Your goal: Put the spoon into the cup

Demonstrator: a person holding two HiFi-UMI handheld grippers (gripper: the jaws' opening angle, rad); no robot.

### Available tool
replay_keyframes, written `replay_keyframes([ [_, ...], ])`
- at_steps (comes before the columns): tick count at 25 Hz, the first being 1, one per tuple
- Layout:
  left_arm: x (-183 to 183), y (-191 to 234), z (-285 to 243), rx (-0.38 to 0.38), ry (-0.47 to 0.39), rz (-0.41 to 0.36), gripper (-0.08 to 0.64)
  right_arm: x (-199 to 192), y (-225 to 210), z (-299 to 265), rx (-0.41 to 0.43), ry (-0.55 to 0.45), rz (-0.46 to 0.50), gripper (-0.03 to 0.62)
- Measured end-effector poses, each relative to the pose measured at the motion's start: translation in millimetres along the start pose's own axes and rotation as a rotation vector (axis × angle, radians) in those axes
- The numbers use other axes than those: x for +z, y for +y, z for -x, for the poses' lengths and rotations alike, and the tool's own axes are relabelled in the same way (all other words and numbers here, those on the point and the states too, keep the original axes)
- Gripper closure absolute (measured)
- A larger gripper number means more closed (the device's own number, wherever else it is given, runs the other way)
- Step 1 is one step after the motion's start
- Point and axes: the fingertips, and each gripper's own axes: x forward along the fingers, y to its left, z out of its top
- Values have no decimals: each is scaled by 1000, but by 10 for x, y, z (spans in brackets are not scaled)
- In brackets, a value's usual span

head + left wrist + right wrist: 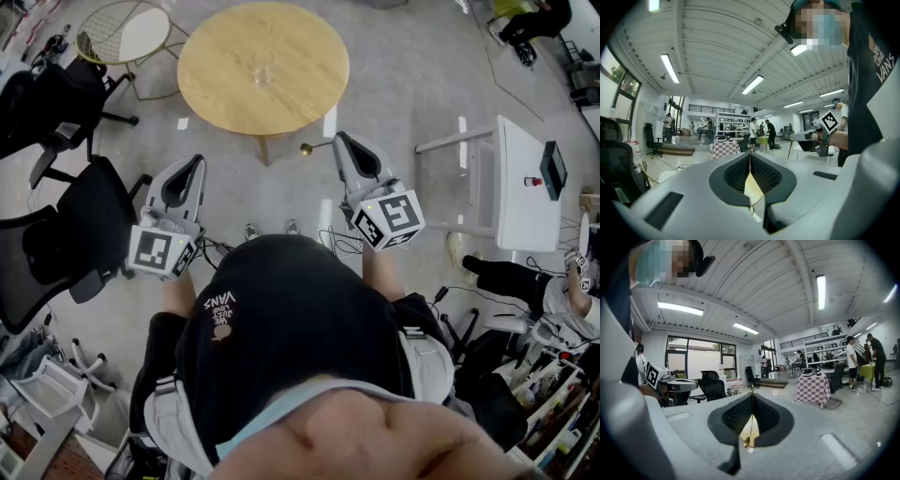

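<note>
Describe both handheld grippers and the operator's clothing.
The left gripper and right gripper are light grey moulded shells tapering to black ribbed pads. Each carries a white cube with black square markers: left cube, right cube. The person wears a black T-shirt with white print.

The person wears a black short-sleeved T-shirt [281, 319] with small pale lettering [221, 309] on the chest. Light grey straps [427, 354] with dark buckles cross both shoulders, possibly a harness; I can't be sure. The left gripper [194, 162] and right gripper [340, 140] are pale grey shells with black ribbed pads [738, 173]. Each carries a white cube [392, 217] printed with black square markers.
</note>
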Motion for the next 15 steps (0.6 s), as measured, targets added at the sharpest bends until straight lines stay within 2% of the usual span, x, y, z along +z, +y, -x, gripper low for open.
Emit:
replay_keyframes([
  [15,-201,159,383,-91,-16,-6,563,-148,449,113,-113,-62,-80,594],
])
